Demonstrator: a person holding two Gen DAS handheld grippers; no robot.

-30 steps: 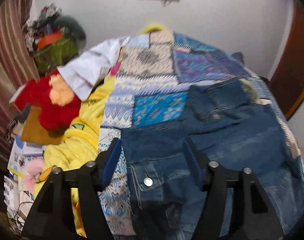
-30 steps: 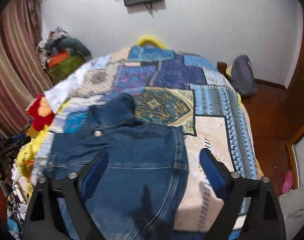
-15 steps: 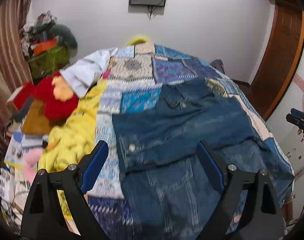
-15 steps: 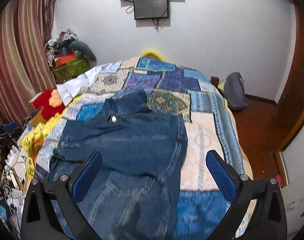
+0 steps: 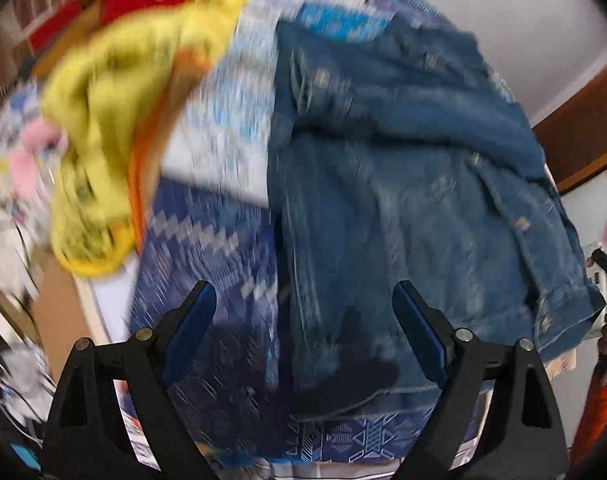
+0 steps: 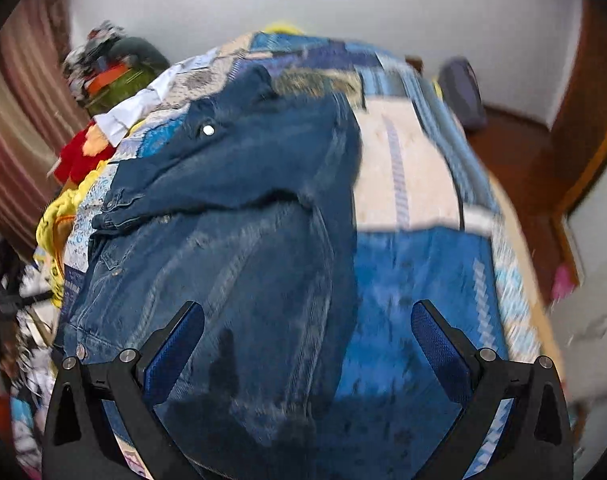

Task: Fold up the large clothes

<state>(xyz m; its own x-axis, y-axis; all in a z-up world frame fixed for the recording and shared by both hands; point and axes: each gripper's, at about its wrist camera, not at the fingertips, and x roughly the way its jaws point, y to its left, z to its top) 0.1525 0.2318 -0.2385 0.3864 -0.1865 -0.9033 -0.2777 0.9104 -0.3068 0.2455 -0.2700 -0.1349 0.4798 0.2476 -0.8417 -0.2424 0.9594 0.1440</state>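
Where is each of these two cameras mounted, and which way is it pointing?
Left wrist view: sits on the left gripper, looking steeply down along its open blue-padded fingers at the denim jacket on the patchwork bedspread, with a yellow garment beside it; the picture is blurred.
Right wrist view: sits on the right gripper, also open, looking down over the jacket's other side towards the wall; only its own fingers show.
Shared: both see the same jacket and bedspread.

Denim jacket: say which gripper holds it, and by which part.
Neither. Left gripper and right gripper are open above the jacket, gripping nothing.
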